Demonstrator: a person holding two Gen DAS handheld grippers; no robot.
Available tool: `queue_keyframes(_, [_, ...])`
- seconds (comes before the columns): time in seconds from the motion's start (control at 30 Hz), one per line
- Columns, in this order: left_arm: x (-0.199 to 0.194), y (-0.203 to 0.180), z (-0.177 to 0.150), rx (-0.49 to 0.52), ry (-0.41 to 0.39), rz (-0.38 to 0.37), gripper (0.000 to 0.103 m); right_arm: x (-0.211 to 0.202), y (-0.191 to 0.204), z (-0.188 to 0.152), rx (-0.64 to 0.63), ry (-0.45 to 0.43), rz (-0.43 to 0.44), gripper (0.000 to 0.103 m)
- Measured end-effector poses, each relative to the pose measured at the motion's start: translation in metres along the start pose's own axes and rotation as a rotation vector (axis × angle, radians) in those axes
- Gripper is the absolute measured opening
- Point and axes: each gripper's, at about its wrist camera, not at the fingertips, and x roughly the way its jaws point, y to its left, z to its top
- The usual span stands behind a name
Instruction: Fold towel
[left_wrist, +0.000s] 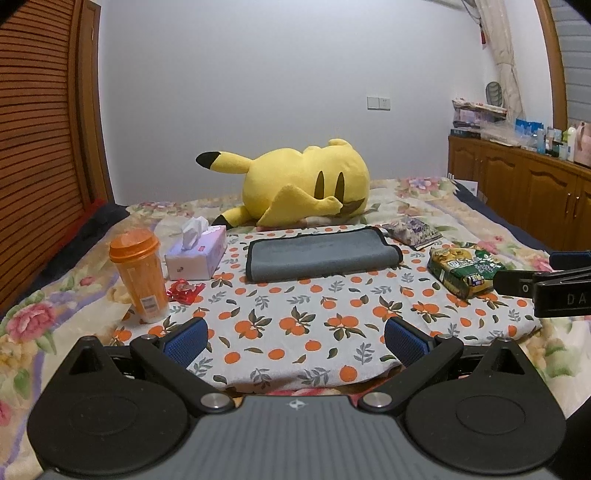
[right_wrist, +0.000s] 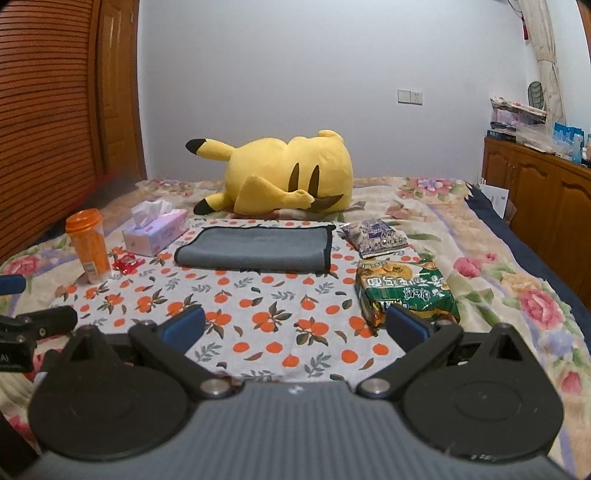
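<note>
Lying folded on the orange-print cloth (left_wrist: 295, 332) spread over a bed (right_wrist: 517, 295), one grey towel (left_wrist: 321, 253) with dark edging stretches its long axis left to right, its rolled fold toward the left and its stacked edges toward the right. Directly behind the towel sprawls one yellow plush toy (left_wrist: 299, 184). Left of the towel stand one tissue box (left_wrist: 195, 254) and one orange bottle (left_wrist: 138, 273), upright, with one red wrapper (left_wrist: 184, 290) between them, nearer the viewer. Right of the towel lie two snack packets: one purple packet (right_wrist: 376, 236) just beside its far right corner and one green packet (right_wrist: 406, 291) nearer the viewer. Two grippers hover over the cloth's near edge, well short of the towel: the left gripper (left_wrist: 295, 338) and the right gripper (right_wrist: 295, 328), each with jaws spread wide and nothing between the blue pads (left_wrist: 184, 338).
</note>
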Motion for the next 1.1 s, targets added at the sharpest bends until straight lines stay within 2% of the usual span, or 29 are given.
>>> queue_keyframes(0.7, [-0.015,0.002,0.002,-0.009,-0.095,0.014,0.103,-0.013,-0.004,0.002,0.023,-0.092,-0.014,0.103])
queue_keyframes(1.1, [-0.013,0.005,0.002,-0.016,-0.094,0.013,0.103,-0.014,-0.004,0.001,0.026,-0.097,-0.014,0.103])
